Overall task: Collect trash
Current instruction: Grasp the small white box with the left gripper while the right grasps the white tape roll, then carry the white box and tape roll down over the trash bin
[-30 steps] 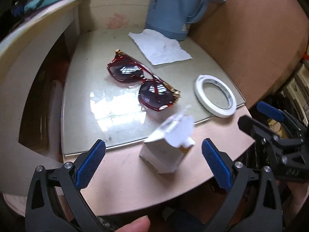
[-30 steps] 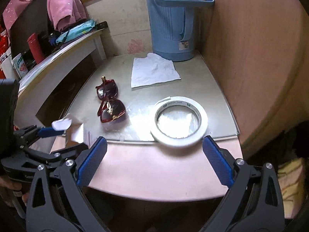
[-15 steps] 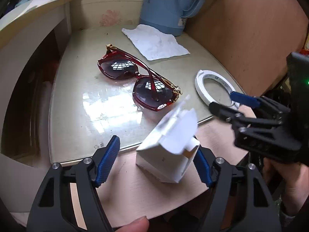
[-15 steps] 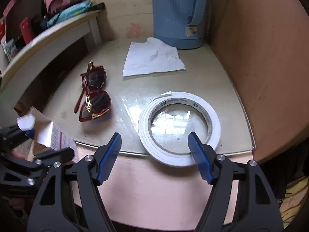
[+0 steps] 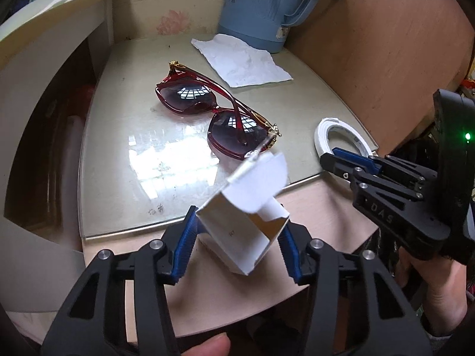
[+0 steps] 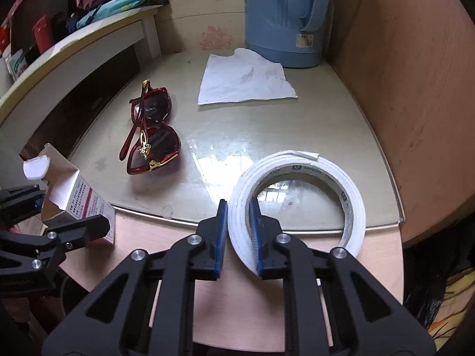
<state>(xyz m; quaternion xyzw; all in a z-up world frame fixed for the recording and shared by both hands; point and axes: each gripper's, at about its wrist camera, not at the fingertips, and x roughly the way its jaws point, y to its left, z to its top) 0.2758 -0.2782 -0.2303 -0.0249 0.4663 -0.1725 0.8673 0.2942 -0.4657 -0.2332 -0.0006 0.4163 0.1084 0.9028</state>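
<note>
An open white cardboard box (image 5: 237,234) with a raised flap stands near the table's front edge. My left gripper (image 5: 239,249) is shut on its two sides. The box also shows at the left of the right wrist view (image 6: 74,198), with red print on its side. A white tape roll (image 6: 299,201) lies flat at the front right. My right gripper (image 6: 239,237) is shut on the roll's near rim, one finger outside and one inside the ring. A crumpled white paper sheet (image 6: 243,80) lies flat at the back.
Red sunglasses (image 5: 216,121) lie folded in the middle of the glass table top (image 6: 311,124). A blue thermos jug (image 6: 285,17) stands at the back. A brown board (image 6: 415,89) walls the right side. A shelf (image 6: 74,47) with clutter is at the left.
Both grippers moved forward and closed: the left onto the white box, the right onto the near rim of the tape roll.
</note>
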